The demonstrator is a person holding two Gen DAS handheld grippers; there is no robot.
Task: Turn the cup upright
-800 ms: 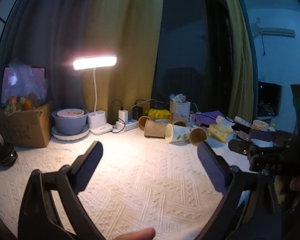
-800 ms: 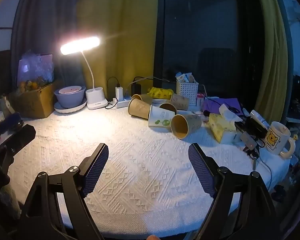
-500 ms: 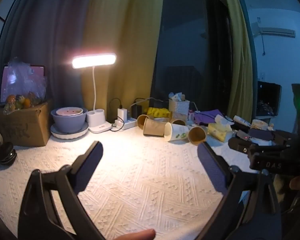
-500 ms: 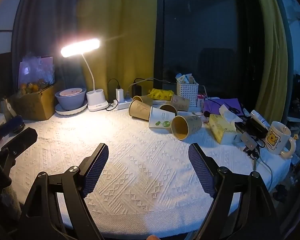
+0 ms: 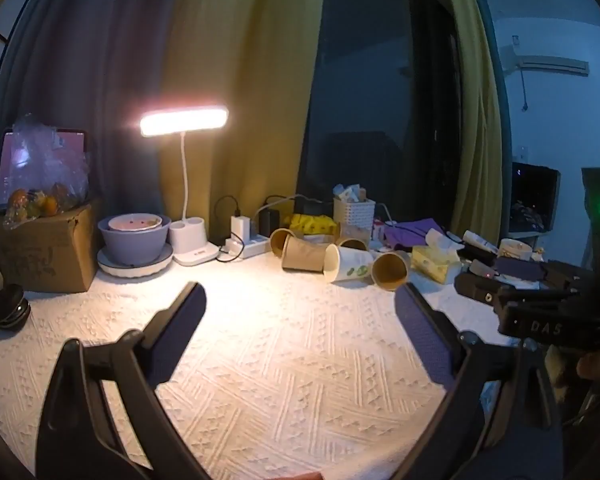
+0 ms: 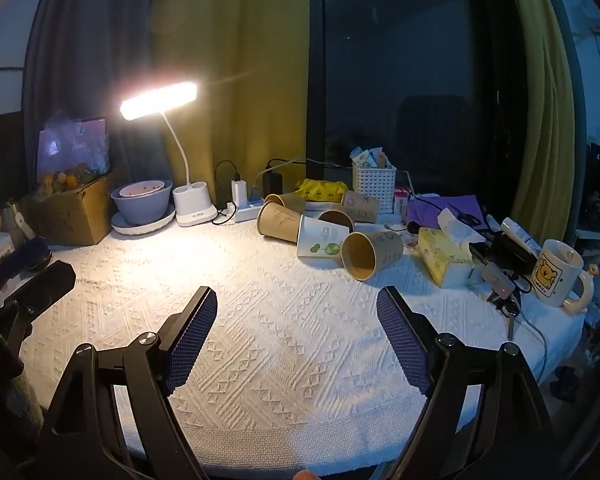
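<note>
While the desk lamp [image 6: 158, 100] glows at the back, both tools hover over the white textured tablecloth [image 6: 284, 332] holding nothing: the left gripper [image 5: 300, 308] and right gripper [image 6: 296, 312] each have their fingers spread wide. The paper cups lie tipped in a huddle farther back, the nearest brown cup [image 6: 370, 254] on its side, touching the white leaf-printed cup [image 6: 320, 242].
</note>
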